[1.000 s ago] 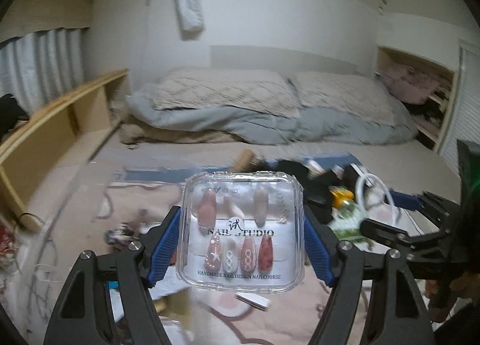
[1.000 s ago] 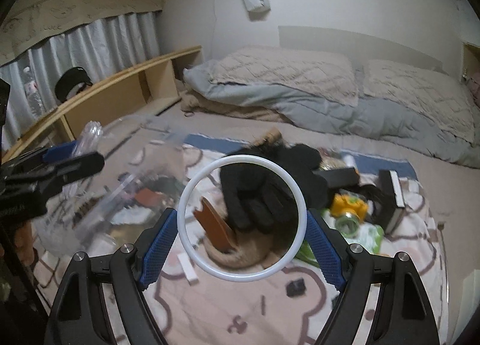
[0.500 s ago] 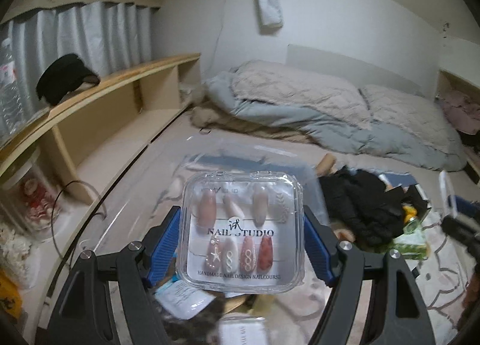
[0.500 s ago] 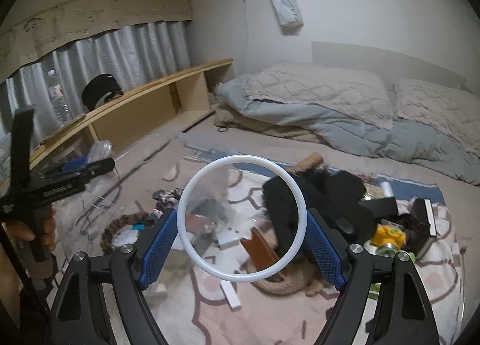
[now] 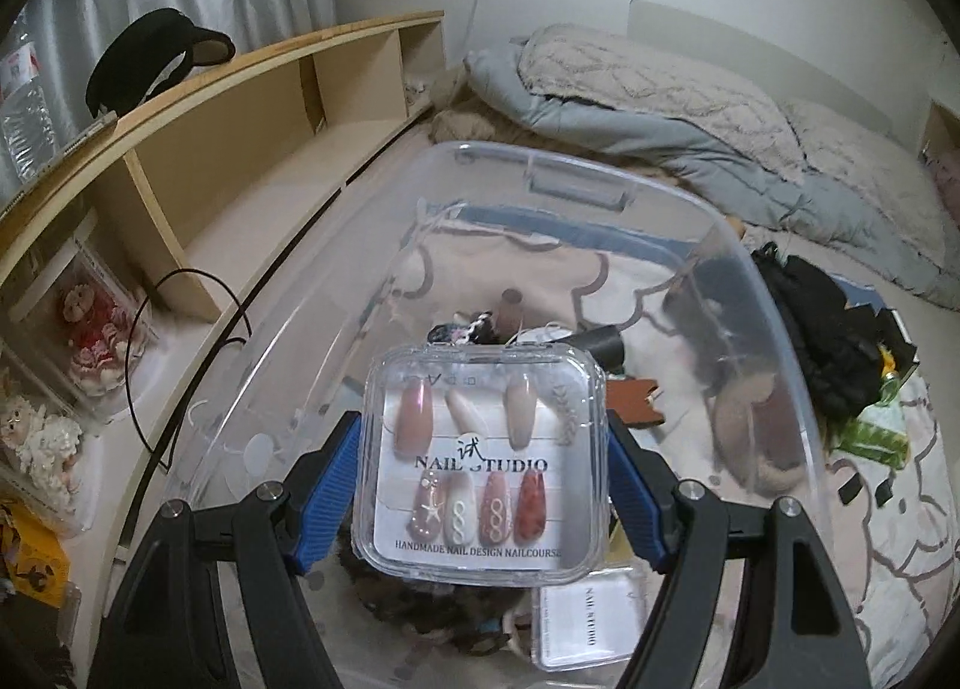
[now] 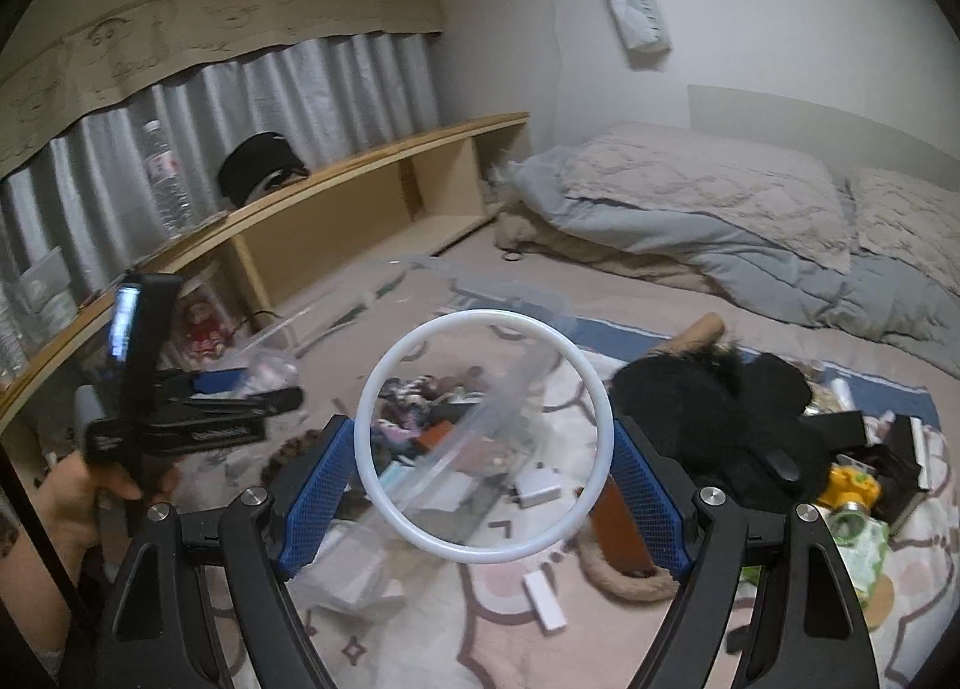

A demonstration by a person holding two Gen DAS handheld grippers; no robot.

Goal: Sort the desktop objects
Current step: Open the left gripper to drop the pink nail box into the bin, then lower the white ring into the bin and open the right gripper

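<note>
Our left gripper (image 5: 483, 485) grips a clear nail case (image 5: 483, 458) between its blue pads (image 5: 327, 488), one pad pressed on each side of it. The case is held flat toward the camera, above the open clear bin (image 5: 606, 191), near the bin's near edge. In the bin lie a second flat case (image 5: 591, 617) at the near right corner, a small bottle (image 5: 511, 308) further in, and a dark tangle of small items we cannot tell apart.

Our right gripper (image 6: 483, 449) holds a white ring (image 6: 483, 440), its pads touching the ring's left and right sides. The ring stands upright, facing the camera. Through it we see the bin's contents, blurred. The left gripper (image 6: 198, 419) shows at the left of this view, held in a hand (image 6: 90, 497).

To the right of the bin, on the patterned mat (image 6: 420, 647), a black garment (image 6: 714, 407) lies in a heap, with a yellow item (image 6: 855, 488) beside it.
</note>
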